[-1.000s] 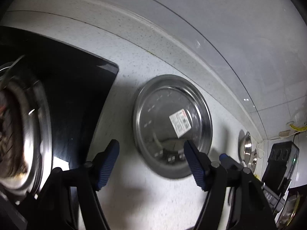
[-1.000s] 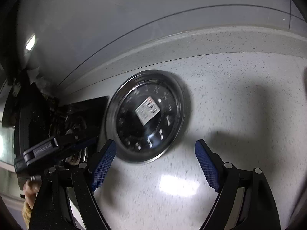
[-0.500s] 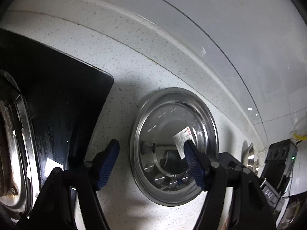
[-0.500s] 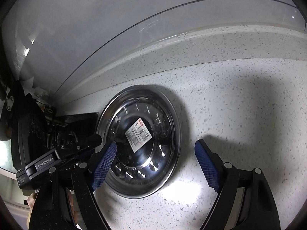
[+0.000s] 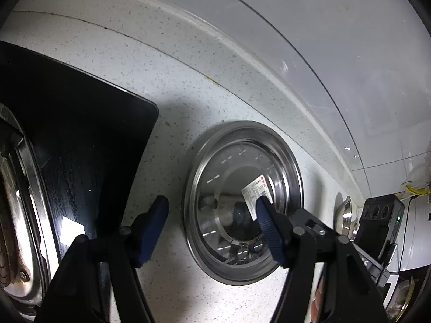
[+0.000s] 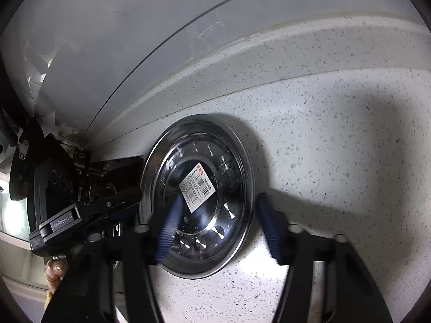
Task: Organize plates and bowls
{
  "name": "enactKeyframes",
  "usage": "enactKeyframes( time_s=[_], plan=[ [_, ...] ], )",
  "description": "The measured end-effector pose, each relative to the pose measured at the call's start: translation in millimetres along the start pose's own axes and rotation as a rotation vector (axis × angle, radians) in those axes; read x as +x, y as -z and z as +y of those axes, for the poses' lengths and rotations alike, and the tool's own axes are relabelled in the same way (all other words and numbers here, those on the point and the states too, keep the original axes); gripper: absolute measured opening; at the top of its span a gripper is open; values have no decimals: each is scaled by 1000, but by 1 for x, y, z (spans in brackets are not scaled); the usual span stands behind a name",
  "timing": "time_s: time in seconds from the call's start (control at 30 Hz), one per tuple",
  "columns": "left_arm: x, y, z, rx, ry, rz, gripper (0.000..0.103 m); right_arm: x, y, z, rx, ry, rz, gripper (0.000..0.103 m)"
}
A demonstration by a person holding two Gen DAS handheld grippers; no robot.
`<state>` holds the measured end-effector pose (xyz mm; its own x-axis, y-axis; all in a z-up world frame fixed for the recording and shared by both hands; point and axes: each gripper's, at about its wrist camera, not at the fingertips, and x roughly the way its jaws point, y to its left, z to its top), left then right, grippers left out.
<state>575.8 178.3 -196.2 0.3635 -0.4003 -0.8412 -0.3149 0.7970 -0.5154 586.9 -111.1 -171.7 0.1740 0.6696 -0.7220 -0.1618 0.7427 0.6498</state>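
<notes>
A round steel plate (image 5: 242, 161) with a white barcode label (image 6: 198, 185) lies flat on the speckled white counter (image 6: 336, 148). My left gripper (image 5: 211, 228) hangs just above the plate's left rim, which shows between its blue pads (image 5: 153, 226). Its jaws are closing a little and nothing is gripped. My right gripper (image 6: 219, 226) straddles the plate's right rim. Its jaws are closing, the left finger (image 6: 169, 223) blurred over the plate's well and the right finger outside the rim. Neither pad presses on the metal.
A black glass hob (image 5: 80, 148) with a steel burner ring (image 5: 27, 202) lies left of the plate. Small steel bowls (image 5: 347, 215) stand further right along the raised counter back. The left gripper's black housing (image 6: 62, 220) and a person's hand (image 6: 55, 269) sit beside the plate.
Both grippers have sunk closer to the plate, which now looms larger. The right gripper's left finger has swung inward over the plate; the left jaws have narrowed slightly.
</notes>
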Motion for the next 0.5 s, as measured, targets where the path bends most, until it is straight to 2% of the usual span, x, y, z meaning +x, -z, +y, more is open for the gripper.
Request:
enactKeyframes(
  time_s=[0.03, 0.1, 0.17, 0.2, 0.27, 0.37, 0.5],
  plan=[
    [-1, -1, 0, 1, -7, -3, 61, 0, 1, -1, -3, 7, 4, 32],
    [-1, -3, 0, -2, -33, -6, 52, -1, 1, -3, -14, 30, 7, 16],
    [-1, -3, 0, 7, -70, -8, 36, -1, 2, -4, -29, 52, 15, 11],
    [-1, -3, 0, 13, -89, -12, 31, -2, 3, -3, -36, 65, 12, 11],
    [0, -2, 5, 0, -109, -9, 14, -4, 3, -1, -56, 97, 10, 10],
    [0, 0, 10, -15, -94, -1, 8, -8, 5, 1, -79, 143, 7, 9],
    [-11, 6, 6, -3, -92, -26, 8, -19, 7, 4, -89, 154, -16, 9]
  ],
)
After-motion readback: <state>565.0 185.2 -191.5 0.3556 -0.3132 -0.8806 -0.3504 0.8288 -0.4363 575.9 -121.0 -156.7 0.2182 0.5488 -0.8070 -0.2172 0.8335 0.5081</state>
